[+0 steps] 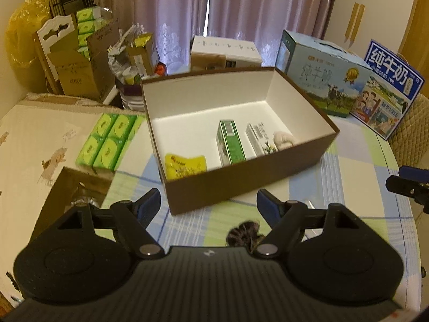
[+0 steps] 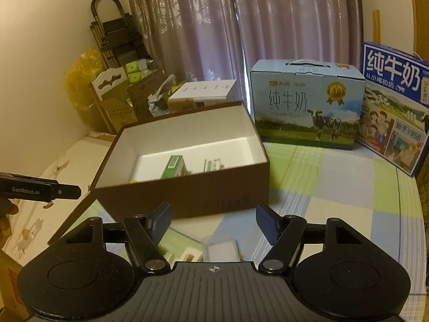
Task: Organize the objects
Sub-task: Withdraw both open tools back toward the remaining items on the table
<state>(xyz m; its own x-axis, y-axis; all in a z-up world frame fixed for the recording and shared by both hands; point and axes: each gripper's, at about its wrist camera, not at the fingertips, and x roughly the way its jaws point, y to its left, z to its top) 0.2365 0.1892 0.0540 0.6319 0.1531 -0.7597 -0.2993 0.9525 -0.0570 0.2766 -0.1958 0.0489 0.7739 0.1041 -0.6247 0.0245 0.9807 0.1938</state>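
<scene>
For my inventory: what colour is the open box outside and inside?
The open box is brown outside, white inside; the left wrist view shows it best.

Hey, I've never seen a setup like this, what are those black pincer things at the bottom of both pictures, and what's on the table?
Those are hand-held grippers: a person holds one in each hand, and each carries a wide-angle camera looking forward along its two fingers. One picture comes from the left gripper, the other from the right gripper. Both stand open and hold nothing. On the checked tablecloth sits an open brown box with a yellow packet, a green carton, a white carton and a pale object I cannot make out. Green tissue packs lie to its left in the left camera's view, and two milk cases stand behind it. A small clear container lies below the right gripper.
</scene>
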